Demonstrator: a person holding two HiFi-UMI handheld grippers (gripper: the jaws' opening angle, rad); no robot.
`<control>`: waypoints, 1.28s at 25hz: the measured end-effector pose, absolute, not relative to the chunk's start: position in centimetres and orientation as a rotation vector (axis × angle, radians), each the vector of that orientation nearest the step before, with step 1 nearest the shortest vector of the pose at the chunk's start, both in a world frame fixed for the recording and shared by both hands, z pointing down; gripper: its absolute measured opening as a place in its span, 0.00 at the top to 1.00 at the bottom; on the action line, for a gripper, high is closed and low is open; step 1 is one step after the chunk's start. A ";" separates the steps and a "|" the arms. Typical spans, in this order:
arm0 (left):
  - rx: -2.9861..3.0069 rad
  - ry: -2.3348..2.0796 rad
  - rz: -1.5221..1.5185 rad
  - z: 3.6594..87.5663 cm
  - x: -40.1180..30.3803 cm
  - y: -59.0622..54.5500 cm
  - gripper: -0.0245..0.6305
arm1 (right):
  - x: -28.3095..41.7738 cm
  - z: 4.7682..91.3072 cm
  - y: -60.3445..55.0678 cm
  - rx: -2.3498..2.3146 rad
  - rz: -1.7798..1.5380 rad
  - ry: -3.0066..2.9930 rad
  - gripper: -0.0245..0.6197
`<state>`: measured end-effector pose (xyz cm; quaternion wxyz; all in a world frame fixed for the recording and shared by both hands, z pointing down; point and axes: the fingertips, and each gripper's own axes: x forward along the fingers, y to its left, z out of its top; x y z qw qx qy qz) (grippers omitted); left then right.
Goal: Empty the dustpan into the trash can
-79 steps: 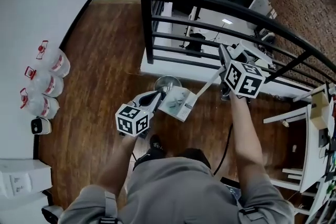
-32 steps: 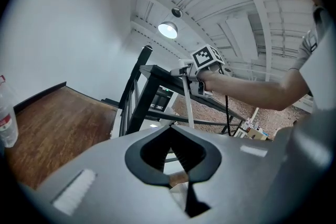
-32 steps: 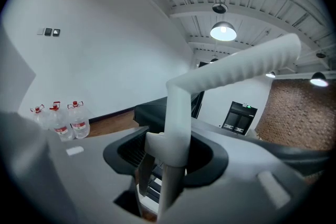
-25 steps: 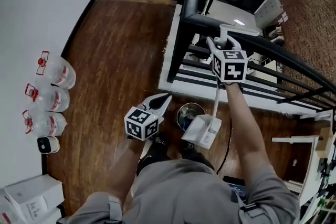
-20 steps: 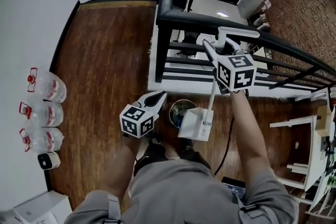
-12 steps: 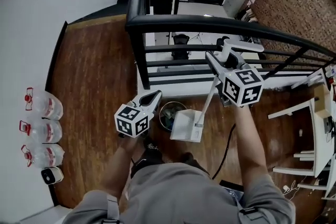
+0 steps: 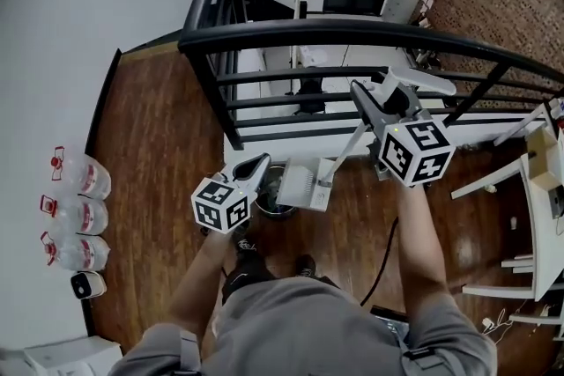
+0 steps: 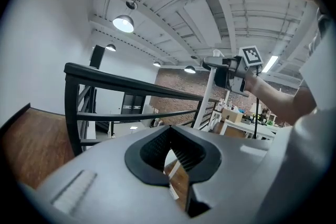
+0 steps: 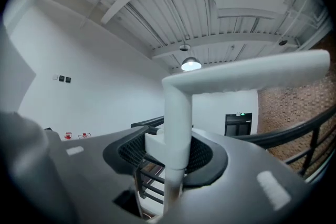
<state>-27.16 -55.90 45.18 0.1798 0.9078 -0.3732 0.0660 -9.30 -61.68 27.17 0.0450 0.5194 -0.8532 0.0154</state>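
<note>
In the right gripper view, the right gripper (image 9: 173,141) has its jaws tight on a white handle (image 9: 247,75). The left gripper (image 8: 169,136) has its jaws together, holding nothing. Only the head view shows the dustpan (image 7: 298,187) hanging by the trash can (image 7: 269,202), over a wood floor (image 7: 159,145) near a black railing (image 7: 352,33).

My white dustpan (image 7: 297,187), dull silver trash can (image 7: 264,207) at its nine o'clock, my grey left gripper (image 8: 170,152) and right gripper (image 9: 173,152), black ribbed pads (image 8: 185,150), black-and-white square-patterned cubes (image 7: 220,205), reddish-brown plank floor (image 7: 159,145), black railing (image 7: 352,33), red-capped clear bottles (image 7: 84,180) at nine o'clock
</note>
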 end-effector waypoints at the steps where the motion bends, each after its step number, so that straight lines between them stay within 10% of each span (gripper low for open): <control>1: 2.566 -1.058 0.186 45.1 -26.4 -55.5 0.96 | -8.3 26.5 -61.5 1.602 0.024 -2.609 0.67; 13: 2.568 -1.036 0.226 46.1 -21.1 -53.8 0.96 | 1.3 27.6 -63.2 1.818 -0.029 -2.434 0.67; 32: 2.494 -0.941 0.373 52.2 -17.8 -52.6 0.96 | 7.7 52.0 -62.9 1.926 0.255 -2.194 0.68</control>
